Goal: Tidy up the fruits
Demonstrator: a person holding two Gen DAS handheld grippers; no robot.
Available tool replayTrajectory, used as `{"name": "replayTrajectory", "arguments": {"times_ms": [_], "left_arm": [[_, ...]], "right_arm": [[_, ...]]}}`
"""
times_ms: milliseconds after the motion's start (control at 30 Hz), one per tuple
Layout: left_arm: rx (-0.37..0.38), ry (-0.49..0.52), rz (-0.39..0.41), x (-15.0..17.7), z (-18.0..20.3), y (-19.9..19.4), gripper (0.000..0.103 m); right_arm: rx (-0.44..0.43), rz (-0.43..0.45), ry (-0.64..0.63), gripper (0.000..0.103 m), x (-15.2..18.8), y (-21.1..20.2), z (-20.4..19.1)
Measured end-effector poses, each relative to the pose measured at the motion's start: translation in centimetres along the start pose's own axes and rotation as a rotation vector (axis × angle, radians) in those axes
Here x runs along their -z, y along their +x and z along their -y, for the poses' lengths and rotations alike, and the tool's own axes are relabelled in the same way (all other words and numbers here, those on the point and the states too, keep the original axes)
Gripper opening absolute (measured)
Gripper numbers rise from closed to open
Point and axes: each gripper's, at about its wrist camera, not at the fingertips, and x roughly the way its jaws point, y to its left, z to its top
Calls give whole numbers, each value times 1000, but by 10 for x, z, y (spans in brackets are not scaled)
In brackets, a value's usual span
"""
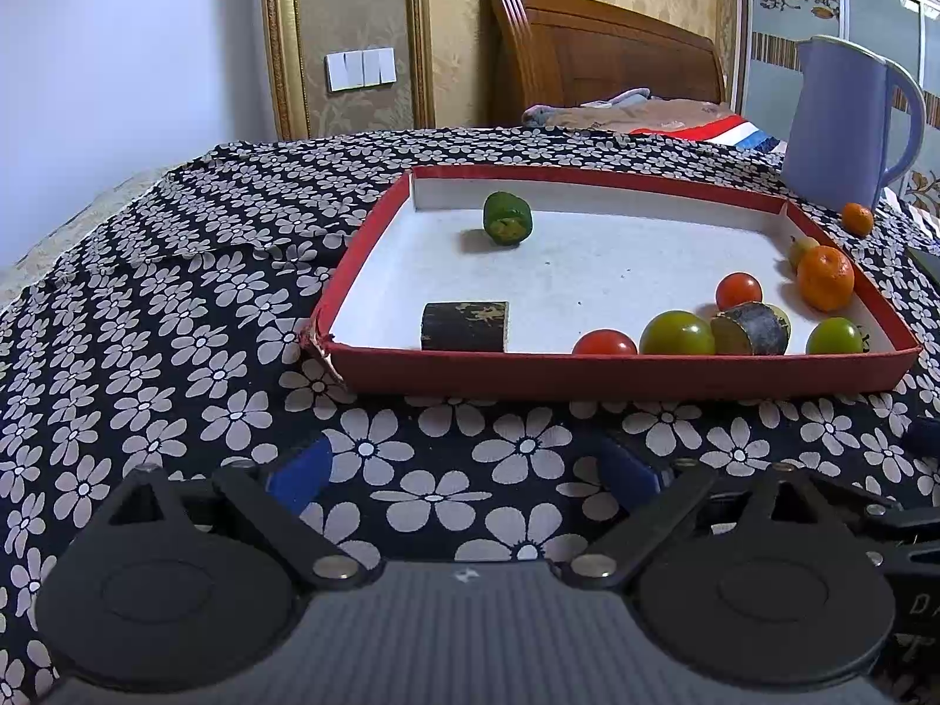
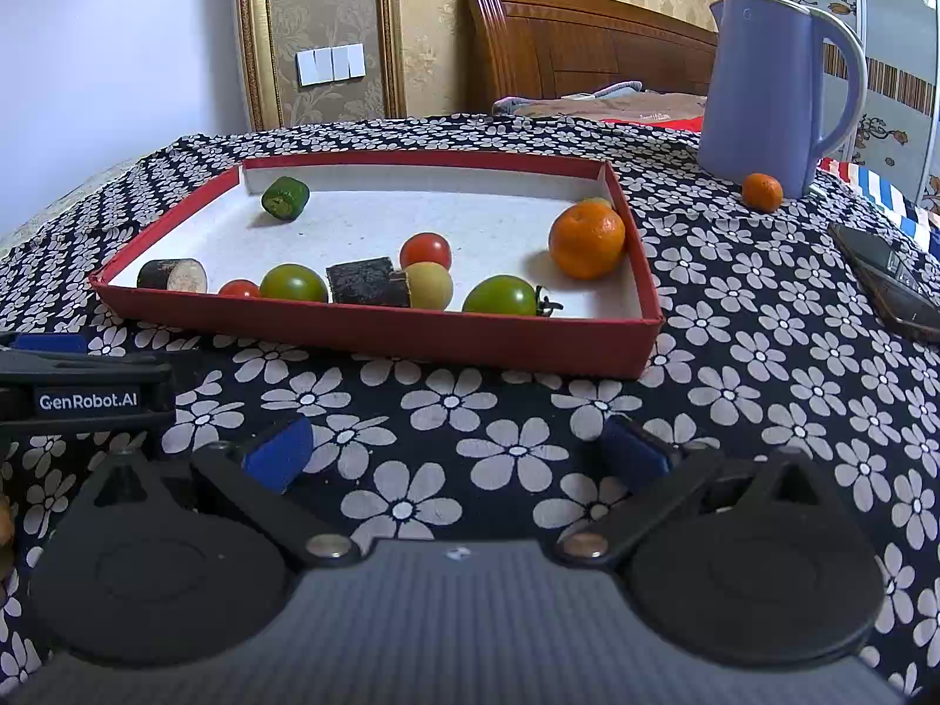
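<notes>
Both tools are sitting idle over the flowered cloth (image 2: 511,446), short of the near wall of the red tray (image 2: 376,332); left tool (image 1: 464,470) is gaping wide with nothing between its blue pads (image 1: 299,473); right tool (image 2: 458,449) is also standing open and empty.

Judging the step in hand: the one fruit still lying outside, the small orange (image 2: 762,192), is resting on the cloth at the foot of the blue jug (image 2: 764,94), past the tray's far right corner; the right tool is the nearer one, so I'd be taking it with that. Doing it well: be coming in from the open side, away from the jug wall, keeping the jaws wide until the pads are straddling the fruit at its widest line; it's round and will probably be rolling, so close gently and centred; be clearing the tray rim before lowering, and be aiming for bare white floor in the tray's middle. The dark phone-like thing (image 2: 887,282) near the cloth's right edge is lying beside that path; be steering wide of it.

Count, in the tray:
- big orange (image 2: 587,241): one, against the right wall; something pale-green is peeking behind it, can't tell what
- red tomatoes (image 2: 426,249): two
- green tomatoes (image 2: 294,282): two, along the near wall
- dark cut chunks (image 2: 364,282): two, near wall
- green cut chunk (image 2: 286,197): one, far left corner
- pale round fruit (image 2: 432,285): one
</notes>
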Motion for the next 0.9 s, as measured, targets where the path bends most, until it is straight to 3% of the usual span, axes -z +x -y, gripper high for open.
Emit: {"name": "replayTrajectory", "arguments": {"times_ms": [900], "left_arm": [[13,8,1,1,-1,0,99]], "right_arm": [[0,0,1,103,0,0,0]]}}
